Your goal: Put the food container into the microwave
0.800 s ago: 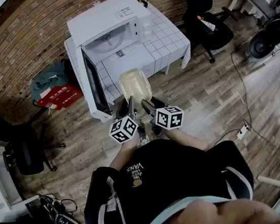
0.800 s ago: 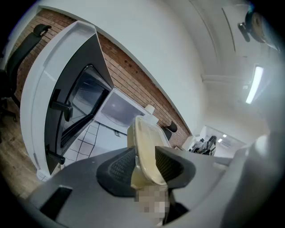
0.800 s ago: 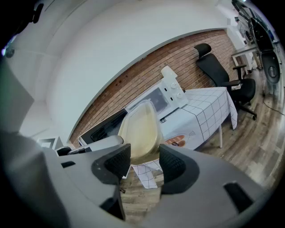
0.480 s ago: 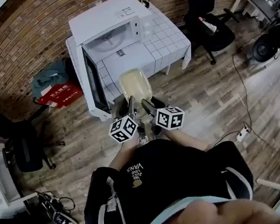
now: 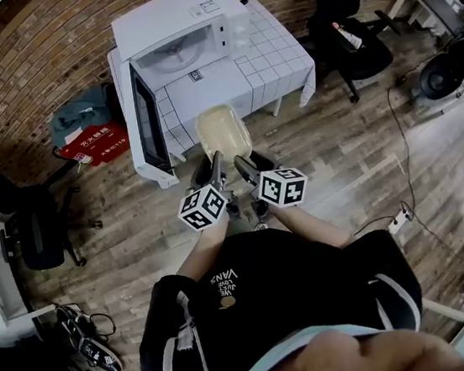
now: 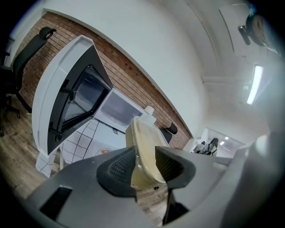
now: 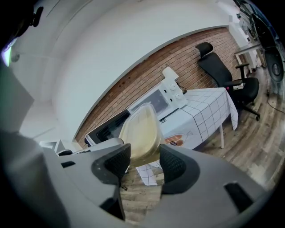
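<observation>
Brick wall point(image 5: 22, 72) and plank floor point(image 5: 340, 166) frame a small table point(image 5: 278, 51) under a white grid cloth at the upper centre of the head view, with a white microwave point(image 5: 164, 24) on its far left part. Its door point(image 5: 145, 120) hangs wide open toward the left of the frame, so the cavity faces the person and is ready to take a load. The container point(image 5: 223, 131), a pale lidded tub, is held in the air at the centre of the frame, over the table's near edge and just short of the microwave's mouth. Both grippers carry it by its near end, which leaves its far end free to go in first. The left gripper point(image 6: 144, 153) has its jaws partly closed, pinching the thin rim and lid edge between its pads. The right gripper point(image 7: 144, 153) has its jaws spread wide across the tub's broader body, and the pads appear to press its sides. Two grips side by side probably keep the tub level and stop it twisting. It looks nearly at the opening, with sliding it in and letting go left to do.
</observation>
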`<state>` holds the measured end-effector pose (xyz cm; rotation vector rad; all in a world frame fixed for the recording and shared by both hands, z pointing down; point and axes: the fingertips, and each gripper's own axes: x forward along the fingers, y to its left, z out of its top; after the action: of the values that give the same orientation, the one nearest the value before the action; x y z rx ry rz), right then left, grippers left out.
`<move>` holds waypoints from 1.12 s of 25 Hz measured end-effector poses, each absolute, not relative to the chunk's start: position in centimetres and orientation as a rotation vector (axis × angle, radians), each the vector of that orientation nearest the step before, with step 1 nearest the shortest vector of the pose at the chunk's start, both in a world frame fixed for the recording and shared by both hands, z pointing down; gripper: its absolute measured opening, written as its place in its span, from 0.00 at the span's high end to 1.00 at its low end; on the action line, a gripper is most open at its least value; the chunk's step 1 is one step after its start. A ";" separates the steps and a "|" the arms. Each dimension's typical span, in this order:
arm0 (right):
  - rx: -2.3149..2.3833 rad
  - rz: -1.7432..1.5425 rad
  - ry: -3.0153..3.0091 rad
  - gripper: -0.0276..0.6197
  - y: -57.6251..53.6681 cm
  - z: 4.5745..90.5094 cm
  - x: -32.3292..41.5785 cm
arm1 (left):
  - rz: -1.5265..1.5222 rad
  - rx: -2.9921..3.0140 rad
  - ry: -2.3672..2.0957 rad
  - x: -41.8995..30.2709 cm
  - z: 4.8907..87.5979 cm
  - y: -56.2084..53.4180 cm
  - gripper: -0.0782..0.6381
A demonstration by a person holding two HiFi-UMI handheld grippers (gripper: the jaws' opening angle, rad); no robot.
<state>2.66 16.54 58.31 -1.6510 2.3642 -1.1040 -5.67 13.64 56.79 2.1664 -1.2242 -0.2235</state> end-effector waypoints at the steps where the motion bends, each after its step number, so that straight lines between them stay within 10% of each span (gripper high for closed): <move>1: -1.648 -1.105 2.366 0.65 16.6 58.4 2.7 | -0.224 2.165 -1.225 -5.6 56.9 13.8 0.69; 28: -1.714 -1.152 2.300 0.65 3.8 60.0 1.9 | -0.200 2.140 -1.172 -6.3 58.8 0.5 0.69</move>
<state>1.91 3.78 59.98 -1.7137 2.2998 -1.1525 -6.27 0.46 58.80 2.1402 -1.1718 -0.1995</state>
